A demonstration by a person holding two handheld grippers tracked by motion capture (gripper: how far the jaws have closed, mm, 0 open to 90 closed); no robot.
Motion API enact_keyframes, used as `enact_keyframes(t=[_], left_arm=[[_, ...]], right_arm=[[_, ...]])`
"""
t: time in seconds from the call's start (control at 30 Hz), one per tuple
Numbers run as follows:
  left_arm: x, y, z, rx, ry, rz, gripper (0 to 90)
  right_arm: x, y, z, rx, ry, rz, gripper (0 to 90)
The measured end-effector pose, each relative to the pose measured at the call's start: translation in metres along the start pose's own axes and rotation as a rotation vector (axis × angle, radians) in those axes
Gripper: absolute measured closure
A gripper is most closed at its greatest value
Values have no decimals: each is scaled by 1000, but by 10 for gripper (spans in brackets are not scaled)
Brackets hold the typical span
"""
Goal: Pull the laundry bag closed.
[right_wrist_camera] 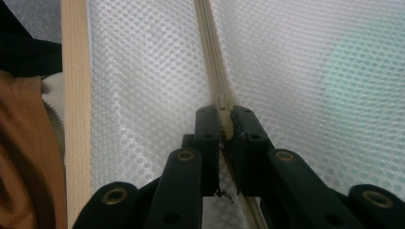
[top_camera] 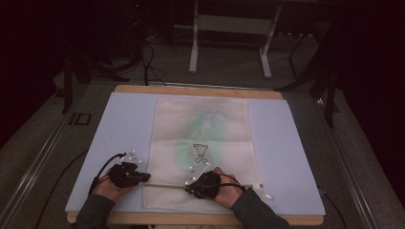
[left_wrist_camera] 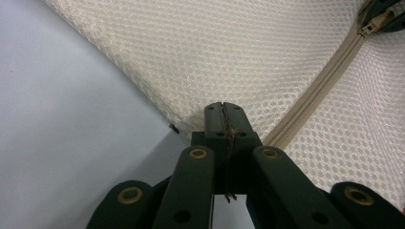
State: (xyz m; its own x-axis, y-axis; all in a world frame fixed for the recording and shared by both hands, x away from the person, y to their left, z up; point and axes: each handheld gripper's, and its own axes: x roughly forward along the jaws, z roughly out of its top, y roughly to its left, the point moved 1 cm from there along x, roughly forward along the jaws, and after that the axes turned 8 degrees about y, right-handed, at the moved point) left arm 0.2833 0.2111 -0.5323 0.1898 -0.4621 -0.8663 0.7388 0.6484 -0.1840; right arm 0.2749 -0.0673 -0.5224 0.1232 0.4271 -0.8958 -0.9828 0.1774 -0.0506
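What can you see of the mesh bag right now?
The mesh bag is a cream, netted fabric pouch lying flat on the pale blue table top, with something green showing through it. A beige zipper runs across its near end. The left gripper is shut on the bag's edge by the zipper's end; the right gripper is shut on the zipper pull.

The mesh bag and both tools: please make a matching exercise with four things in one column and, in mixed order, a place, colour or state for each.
Things:
1. mesh bag
2. left tool
3. right tool
4. mat

Descriptions:
A. pale blue, covers the tabletop
B. shut at the bag's side edge, near the zip's end
C. cream netting, lies flat
D. jaws on either side of the zip slider

Pairs: 1-C, 2-B, 3-D, 4-A
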Motion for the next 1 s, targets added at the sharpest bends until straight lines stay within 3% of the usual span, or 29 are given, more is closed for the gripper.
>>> enact_keyframes(t=[1.0], left_arm=[[0, 0, 0, -2, -1, -3, 899]], right_arm=[[-10, -4, -17, 22, 7, -14, 824]])
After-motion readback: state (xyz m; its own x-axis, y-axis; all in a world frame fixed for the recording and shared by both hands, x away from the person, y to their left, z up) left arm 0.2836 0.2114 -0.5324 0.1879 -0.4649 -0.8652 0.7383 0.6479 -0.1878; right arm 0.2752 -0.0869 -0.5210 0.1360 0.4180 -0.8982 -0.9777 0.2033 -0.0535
